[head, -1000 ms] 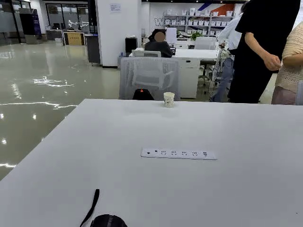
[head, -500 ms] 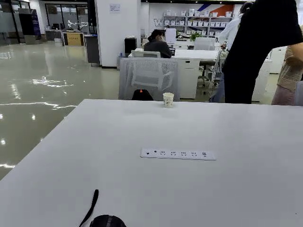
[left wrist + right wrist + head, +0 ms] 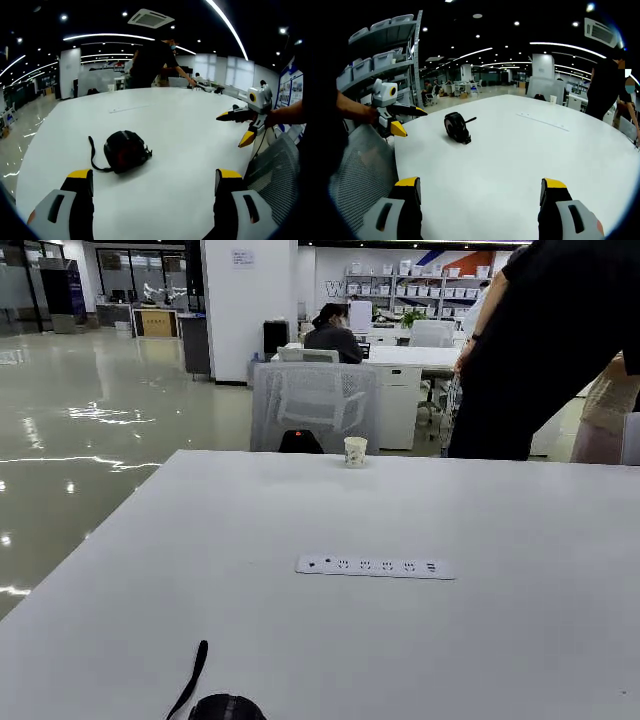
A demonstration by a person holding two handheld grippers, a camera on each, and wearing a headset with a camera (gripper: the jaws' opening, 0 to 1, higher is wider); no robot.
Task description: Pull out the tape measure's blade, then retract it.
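Observation:
The black tape measure [image 3: 125, 150] lies on the white table [image 3: 190, 125] with its black wrist strap [image 3: 92, 156] trailing off one side and its blade in. It also lies at the table's near edge [image 3: 227, 707] and further off as a small black tape measure [image 3: 457, 127]. My left gripper [image 3: 154, 176] is open, a short way back from the tape measure and not touching it. My right gripper [image 3: 480, 185] is open over bare table, farther from the tape. In each gripper view the other one hangs off the table's edge with jaws spread, as right gripper [image 3: 234, 129] and as left gripper [image 3: 412, 123].
A white power strip [image 3: 375, 567] lies flat mid-table. A paper cup [image 3: 355, 451] stands at the far edge. A person in black [image 3: 545, 350] stands close behind the far right side. A mesh chair [image 3: 315, 402] sits beyond the table.
The person in black behind the table has stepped left and closer. The tape measure, power strip and cup have not moved.

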